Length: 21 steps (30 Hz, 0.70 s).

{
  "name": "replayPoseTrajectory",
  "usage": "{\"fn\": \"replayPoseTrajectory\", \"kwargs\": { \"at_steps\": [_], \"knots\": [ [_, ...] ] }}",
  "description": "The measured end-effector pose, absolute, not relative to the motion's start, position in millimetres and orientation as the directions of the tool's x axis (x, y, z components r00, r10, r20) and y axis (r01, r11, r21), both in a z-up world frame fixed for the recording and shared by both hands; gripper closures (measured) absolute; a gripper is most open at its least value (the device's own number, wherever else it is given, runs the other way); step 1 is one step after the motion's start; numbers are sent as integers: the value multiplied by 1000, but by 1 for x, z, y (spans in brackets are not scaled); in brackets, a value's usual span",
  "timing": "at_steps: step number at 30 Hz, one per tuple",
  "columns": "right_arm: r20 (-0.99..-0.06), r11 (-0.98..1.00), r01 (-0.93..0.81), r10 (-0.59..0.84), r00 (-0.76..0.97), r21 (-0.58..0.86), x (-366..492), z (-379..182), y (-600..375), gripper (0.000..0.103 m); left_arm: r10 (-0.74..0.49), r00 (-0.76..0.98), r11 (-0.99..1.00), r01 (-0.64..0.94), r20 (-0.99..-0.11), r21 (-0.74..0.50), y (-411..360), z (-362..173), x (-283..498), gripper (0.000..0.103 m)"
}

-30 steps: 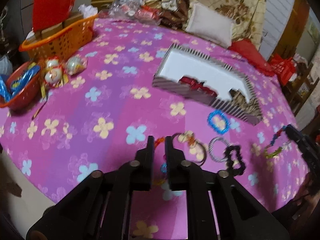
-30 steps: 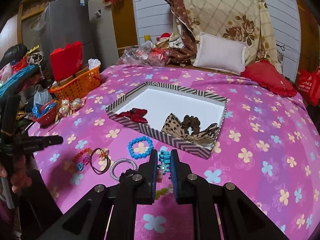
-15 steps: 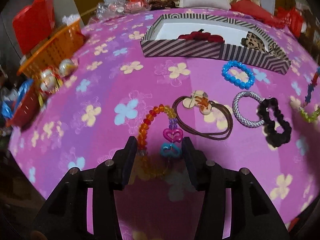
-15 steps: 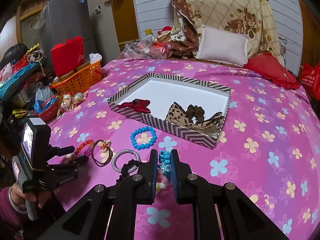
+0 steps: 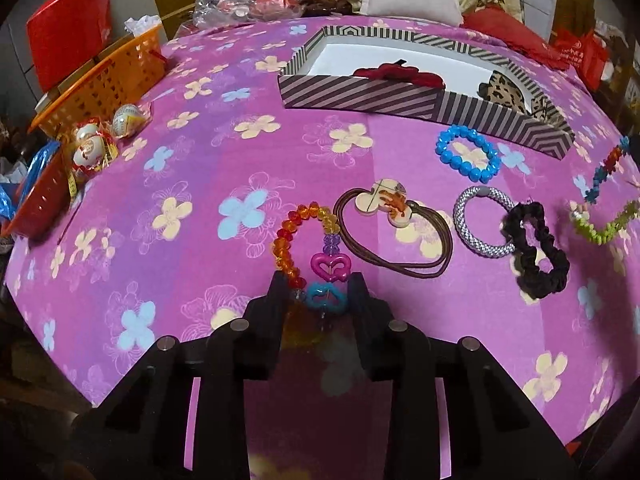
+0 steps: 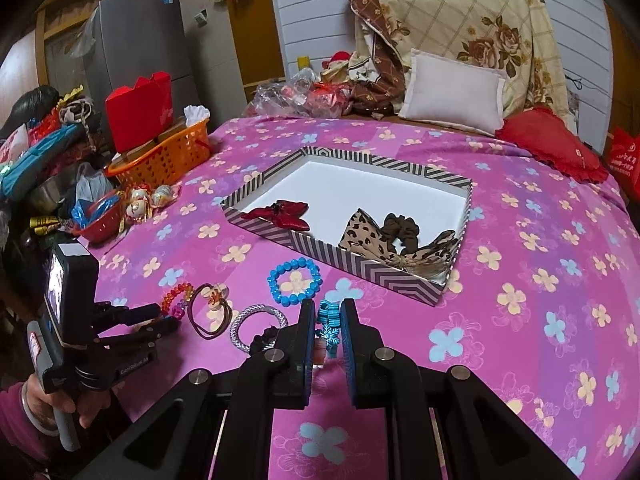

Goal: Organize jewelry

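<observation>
My left gripper [image 5: 318, 280] is open, its jaws on either side of the heart charms of an orange-bead bracelet [image 5: 308, 236] lying on the pink flowered cloth. My right gripper [image 6: 327, 312] is shut on a multicoloured bead bracelet [image 6: 329, 322], held above the cloth; its hanging part shows in the left wrist view [image 5: 604, 200]. The striped box [image 6: 384, 276] holds a red bow [image 6: 286, 216], a leopard bow [image 6: 376, 240] and a brown scrunchie [image 6: 402, 230]. On the cloth lie a blue bead bracelet [image 5: 468, 154], a brown hair tie [image 5: 394, 232], a silver band [image 5: 484, 220] and a black scrunchie [image 5: 536, 252].
An orange basket [image 5: 100, 80] with a red bag [image 5: 68, 52], foil eggs [image 5: 96, 140] and a red bowl [image 5: 36, 204] crowd the left edge. Pillows [image 6: 452, 88] and clutter line the back. The cloth's front edge is close to the left gripper.
My left gripper opened, dropped low and moved forward, so its jaws now flank the heart charms. The right gripper stayed shut on its bracelet, almost still.
</observation>
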State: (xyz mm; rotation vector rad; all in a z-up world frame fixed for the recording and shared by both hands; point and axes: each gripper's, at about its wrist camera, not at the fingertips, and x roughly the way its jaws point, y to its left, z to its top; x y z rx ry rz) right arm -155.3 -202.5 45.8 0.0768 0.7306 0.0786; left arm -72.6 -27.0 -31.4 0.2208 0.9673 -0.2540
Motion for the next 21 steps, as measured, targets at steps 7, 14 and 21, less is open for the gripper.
{"fn": "replayPoseTrajectory", "kwargs": {
  "at_steps": [7,14,21],
  "knots": [
    [-659,995,-48,93,746,86,-154,50,-200,91,-184,515,957,289,-837,-32,-11,-11,-68,102],
    [-665,995,-54,98,741,87,-154,52,-199,91,-204,472,966,237,-858,-99,7,-16,-67,102],
    [-661,994,-53,103,743,95,-153,54,-197,91,-195,501,971,221,-843,-93,14,-5,-74,102]
  ]
}}
